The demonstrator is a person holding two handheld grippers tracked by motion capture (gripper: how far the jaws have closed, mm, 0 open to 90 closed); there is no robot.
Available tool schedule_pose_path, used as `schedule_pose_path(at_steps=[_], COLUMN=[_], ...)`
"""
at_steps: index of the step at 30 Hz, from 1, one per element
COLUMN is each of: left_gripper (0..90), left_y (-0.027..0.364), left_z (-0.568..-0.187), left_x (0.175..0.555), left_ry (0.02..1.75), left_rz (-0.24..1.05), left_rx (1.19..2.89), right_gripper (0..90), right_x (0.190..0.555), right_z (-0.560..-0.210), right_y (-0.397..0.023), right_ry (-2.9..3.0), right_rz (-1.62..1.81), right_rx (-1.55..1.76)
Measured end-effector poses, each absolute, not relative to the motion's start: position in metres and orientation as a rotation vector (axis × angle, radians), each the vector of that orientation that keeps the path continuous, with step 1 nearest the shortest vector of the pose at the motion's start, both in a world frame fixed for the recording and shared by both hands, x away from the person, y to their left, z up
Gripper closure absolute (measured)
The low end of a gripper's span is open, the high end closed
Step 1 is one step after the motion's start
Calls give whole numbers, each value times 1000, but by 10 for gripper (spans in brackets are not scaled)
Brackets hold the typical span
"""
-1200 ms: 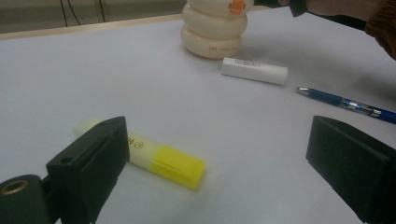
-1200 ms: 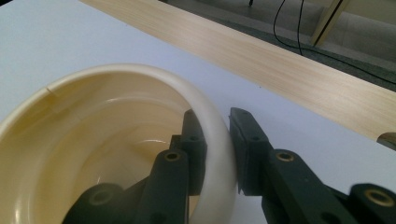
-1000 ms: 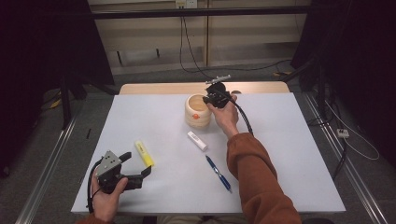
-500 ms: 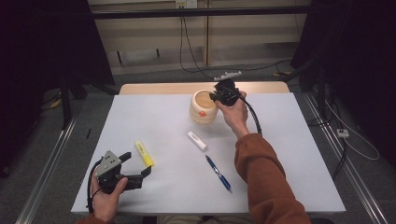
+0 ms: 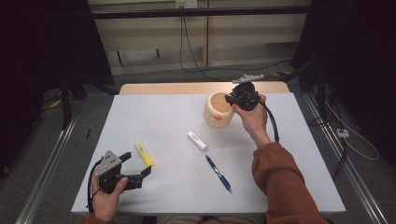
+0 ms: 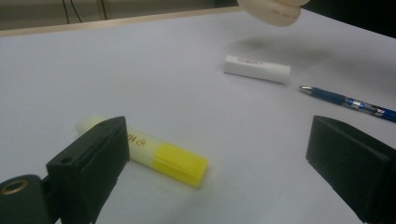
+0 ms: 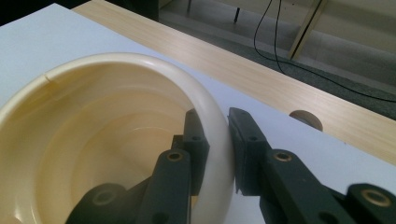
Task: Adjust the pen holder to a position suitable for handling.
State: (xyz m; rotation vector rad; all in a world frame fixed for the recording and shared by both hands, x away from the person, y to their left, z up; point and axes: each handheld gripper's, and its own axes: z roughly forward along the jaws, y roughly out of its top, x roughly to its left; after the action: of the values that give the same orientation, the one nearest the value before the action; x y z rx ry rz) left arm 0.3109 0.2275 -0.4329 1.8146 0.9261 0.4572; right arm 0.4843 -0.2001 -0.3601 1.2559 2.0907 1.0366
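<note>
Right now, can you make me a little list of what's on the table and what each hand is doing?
cup: cream cup, lifted off the table, rim pinched by right gripper
left gripper: open, holding nothing, beside yellow highlighter
white tube: lying mid-table
blue pen: lying near the person's side
table: white top

The cup (image 7: pixel 107 140) looks like smooth cream plastic with a soft gloss. The right claw (image 7: pixel 219 140) is matt black plastic with brass-coloured pivot inserts. The tabletop (image 5: pixel 163 116) is matt white, edged at the far side by a pale wood-grain strip. The highlighter (image 6: pixel 149 151) is yellow plastic, slightly glossy.
</note>
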Motion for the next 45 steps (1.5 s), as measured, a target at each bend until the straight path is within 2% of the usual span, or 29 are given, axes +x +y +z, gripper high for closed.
schedule_pose_path(at_steps=[10,19,28,45], left_gripper=[60,62,63,65], left_y=[227,227,227,227], left_z=[-434,-434,-435,-434], left_x=[312,312,313,312], left_ry=[932,939,937,923], left_rz=[457,454,453,441], left_rx=[1816,1817,1822,1829], right_gripper=[775,774,774,771], right_x=[456,432,413,415], right_z=[-359,-375,-385,-398], right_y=[-219,-229,-226,-219], right_ry=[2105,2137,2178,2222], right_rz=[990,964,942,907], right_rx=[1236,1247,1259,1257])
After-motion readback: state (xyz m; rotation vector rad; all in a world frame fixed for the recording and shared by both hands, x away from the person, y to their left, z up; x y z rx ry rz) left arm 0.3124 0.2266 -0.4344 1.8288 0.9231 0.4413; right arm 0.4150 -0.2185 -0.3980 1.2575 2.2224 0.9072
